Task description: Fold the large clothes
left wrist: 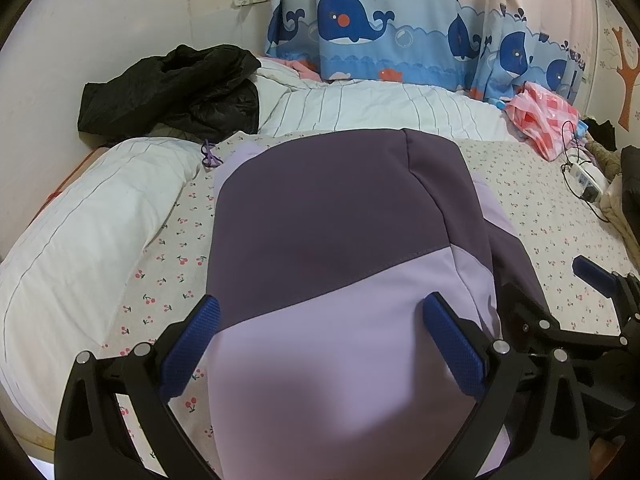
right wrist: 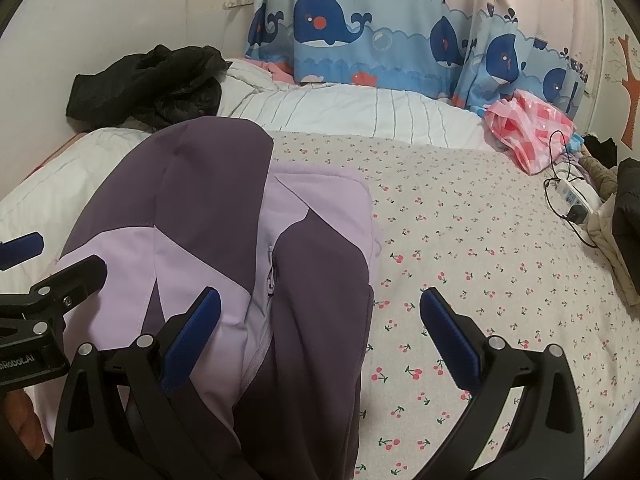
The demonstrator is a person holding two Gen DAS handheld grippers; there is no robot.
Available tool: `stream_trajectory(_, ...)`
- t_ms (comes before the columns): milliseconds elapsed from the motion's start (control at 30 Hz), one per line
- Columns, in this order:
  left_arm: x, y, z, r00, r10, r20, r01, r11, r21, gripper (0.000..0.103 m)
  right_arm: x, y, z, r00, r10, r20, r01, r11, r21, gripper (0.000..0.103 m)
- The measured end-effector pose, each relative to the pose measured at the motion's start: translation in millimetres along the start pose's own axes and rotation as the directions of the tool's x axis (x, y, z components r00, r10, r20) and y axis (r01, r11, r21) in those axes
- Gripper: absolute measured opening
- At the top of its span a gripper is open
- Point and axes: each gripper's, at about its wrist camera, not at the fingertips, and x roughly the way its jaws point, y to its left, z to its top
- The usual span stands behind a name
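A two-tone jacket, dark purple and pale lilac [left wrist: 340, 280], lies on the cherry-print bedsheet [left wrist: 168, 264] as a narrow folded bundle running away from me. My left gripper [left wrist: 320, 344] is open, its blue pads either side of the jacket's near lilac part, just above it. In the right wrist view the jacket [right wrist: 224, 248] shows its zip and both panels. My right gripper [right wrist: 320, 340] is open over the jacket's right edge, left pad above the fabric, right pad above the bare sheet. The right gripper also shows in the left wrist view [left wrist: 576, 304].
A white striped duvet [left wrist: 80, 232] is bunched along the left and back. A black coat [left wrist: 172, 88] lies at the back left. A pink checked plastic bag [right wrist: 528, 128], a power strip with cable [right wrist: 576, 200] and dark clothes sit at the right. A whale-print curtain [left wrist: 380, 24] hangs behind.
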Motion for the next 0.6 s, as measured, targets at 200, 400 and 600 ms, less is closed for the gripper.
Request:
stream_trajectory(200,0.4,1.1,0.4,1.000,-0.003,0.003,0.003,1.000,-0.004,0.097,-0.2,-1.9,0.5,1.000,-0.001,0.001,0.001,1.000,0.001,0.096)
stream_trajectory(400,0.1,3.7,1.8,1.000,-0.004,0.005,0.004,1.000,-0.011,0.097,-1.4,-3.2,1.1,1.000,0.000,0.007,0.000,1.000,0.005,0.096)
stream_trajectory(600,0.9,5.1,1.7,1.000,-0.004,0.007,0.004,1.000,-0.011,0.097,1.9,-5.8,0.0,1.000,-0.006,-0.013,0.005,1.000,-0.005,0.096)
